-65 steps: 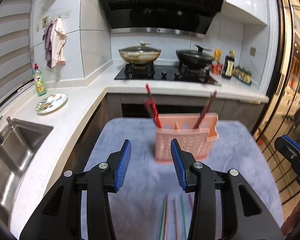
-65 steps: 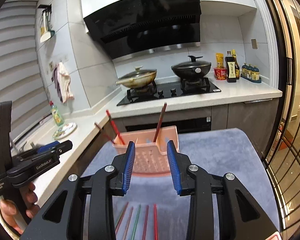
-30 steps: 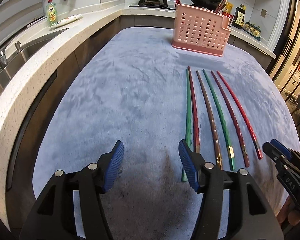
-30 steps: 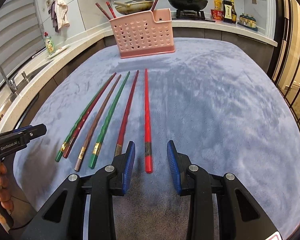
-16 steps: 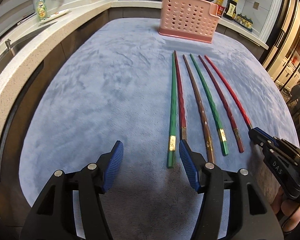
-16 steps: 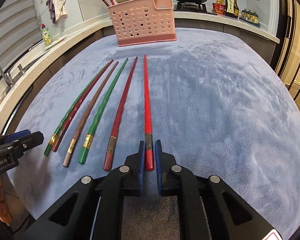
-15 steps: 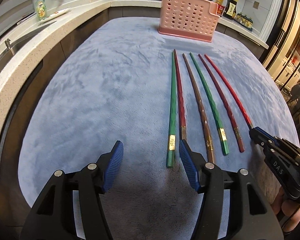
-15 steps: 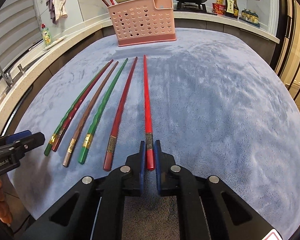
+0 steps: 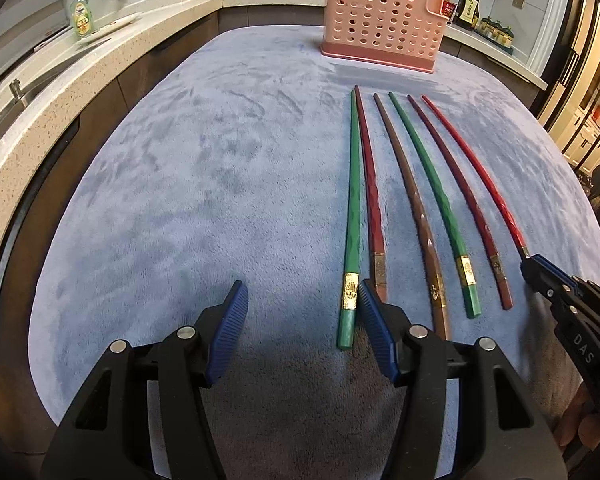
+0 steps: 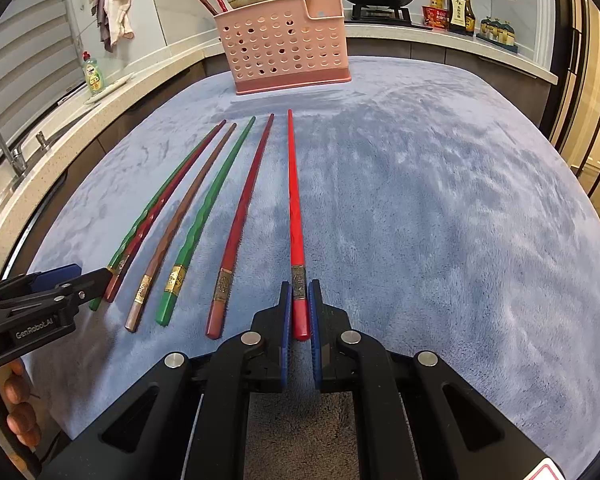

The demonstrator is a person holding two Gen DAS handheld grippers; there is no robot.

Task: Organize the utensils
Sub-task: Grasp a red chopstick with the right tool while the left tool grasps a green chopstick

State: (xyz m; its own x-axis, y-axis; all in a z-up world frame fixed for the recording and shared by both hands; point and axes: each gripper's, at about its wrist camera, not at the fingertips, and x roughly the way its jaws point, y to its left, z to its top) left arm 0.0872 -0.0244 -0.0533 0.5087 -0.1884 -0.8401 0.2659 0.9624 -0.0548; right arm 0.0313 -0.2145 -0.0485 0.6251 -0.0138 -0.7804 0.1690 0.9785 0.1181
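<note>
Six chopsticks lie side by side on the blue-grey plush cloth (image 10: pixel 440 200) covering the counter, tips pointing far toward the pink perforated utensil holder (image 10: pixel 286 46). The right gripper (image 10: pixel 298 308) has its jaws pinching the near end of the bright red chopstick (image 10: pixel 294 200), the rightmost of the row, which seems not yet lifted off the cloth. The left gripper (image 9: pixel 300 320) hovers with jaws spread wide near the butt of the leftmost green chopstick (image 9: pixel 353 216), gripping nothing. A few chopsticks already stand in the holder (three or so poke above its rim), so I judge the job well short of halfway: all six on the cloth remain to be moved.
</note>
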